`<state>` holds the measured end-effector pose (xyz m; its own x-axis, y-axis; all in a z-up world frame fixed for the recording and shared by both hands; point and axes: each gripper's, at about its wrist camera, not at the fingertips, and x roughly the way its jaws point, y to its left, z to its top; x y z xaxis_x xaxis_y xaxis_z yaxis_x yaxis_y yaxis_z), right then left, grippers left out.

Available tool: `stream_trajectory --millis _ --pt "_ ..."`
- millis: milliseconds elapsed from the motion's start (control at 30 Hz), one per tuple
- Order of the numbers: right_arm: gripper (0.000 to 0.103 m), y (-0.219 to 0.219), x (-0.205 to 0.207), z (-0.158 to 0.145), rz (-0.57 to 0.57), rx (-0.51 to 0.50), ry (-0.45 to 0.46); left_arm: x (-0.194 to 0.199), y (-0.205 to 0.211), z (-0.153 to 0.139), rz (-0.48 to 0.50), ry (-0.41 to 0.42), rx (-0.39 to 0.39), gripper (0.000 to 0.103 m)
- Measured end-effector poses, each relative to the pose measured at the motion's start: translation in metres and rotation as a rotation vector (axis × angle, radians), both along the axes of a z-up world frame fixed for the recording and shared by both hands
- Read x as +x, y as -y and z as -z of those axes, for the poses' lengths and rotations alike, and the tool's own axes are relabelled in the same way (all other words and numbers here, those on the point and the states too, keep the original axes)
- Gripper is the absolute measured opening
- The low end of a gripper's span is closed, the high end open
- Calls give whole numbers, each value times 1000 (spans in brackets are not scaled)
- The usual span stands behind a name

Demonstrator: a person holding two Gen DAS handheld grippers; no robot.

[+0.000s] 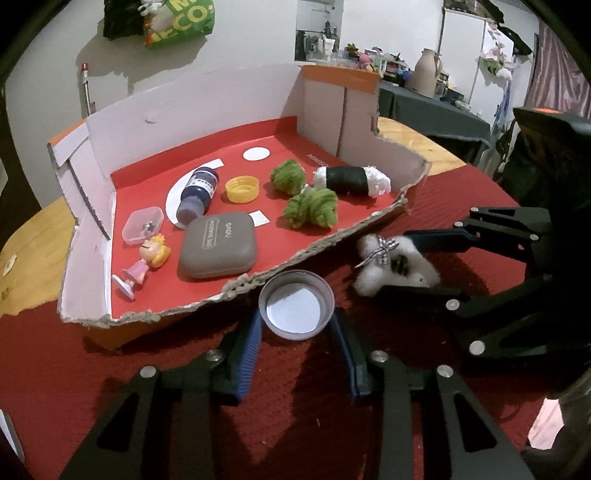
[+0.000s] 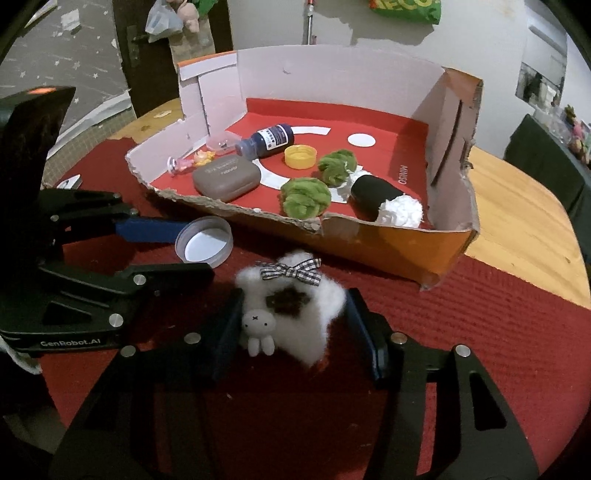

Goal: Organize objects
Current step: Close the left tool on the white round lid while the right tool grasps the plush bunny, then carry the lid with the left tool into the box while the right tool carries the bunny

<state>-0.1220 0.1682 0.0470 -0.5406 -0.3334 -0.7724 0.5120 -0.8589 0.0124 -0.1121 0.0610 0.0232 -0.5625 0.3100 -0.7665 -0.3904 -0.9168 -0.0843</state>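
Left gripper [image 1: 297,328] is pinching a grey plastic lid [image 1: 296,309], blue pads pressing on both sides of its rim; the lid is sitting open side up on the red cloth [image 1: 110,369], touching the torn front edge of the cardboard box [image 1: 332,236]. Right gripper [image 2: 293,317] is pinching a white fluffy plush [image 2: 295,302] with a checked bow and a small bunny figure on it, pads pressing into the fur on both sides, the plush resting on the cloth just in front of the box.

The red ribbed cloth is covering a round wooden table [image 2: 517,221], with bare wood showing past the box on both sides. The box is lying low with white inner walls, a red floor and an orange outer face. Inside it are lying a dark ink bottle [image 1: 197,194] on its side, a yellow cap [image 1: 242,189], two green yarn balls [image 1: 310,206], a black and white roll plush [image 1: 351,179], a grey case [image 1: 218,249], a small clear box [image 1: 143,223] and a doll figure [image 1: 146,264].

Behind, a white wall is carrying a hanging green bag [image 1: 177,22]; a dark-draped table [image 1: 424,103] with clutter and a beige jug [image 1: 428,72] is standing at the far side; a dark door [image 2: 144,48] is showing in the right wrist view
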Motion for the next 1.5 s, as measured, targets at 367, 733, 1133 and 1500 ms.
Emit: stream_trajectory --millis 367,733,1133,1500 --pt "52 -3 14 -13 27 -25 -35 18 3 -13 0 -44 21 40" --pt "52 -4 22 -41 31 -46 -101 23 17 -40 -5 -76 79 40" --pt "52 22 -38 -79 71 51 -125 -59 24 -79 -28 -33 104 40" --pt "52 43 -120 -68 143 171 -39 -149 18 -68 -98 93 52 40"
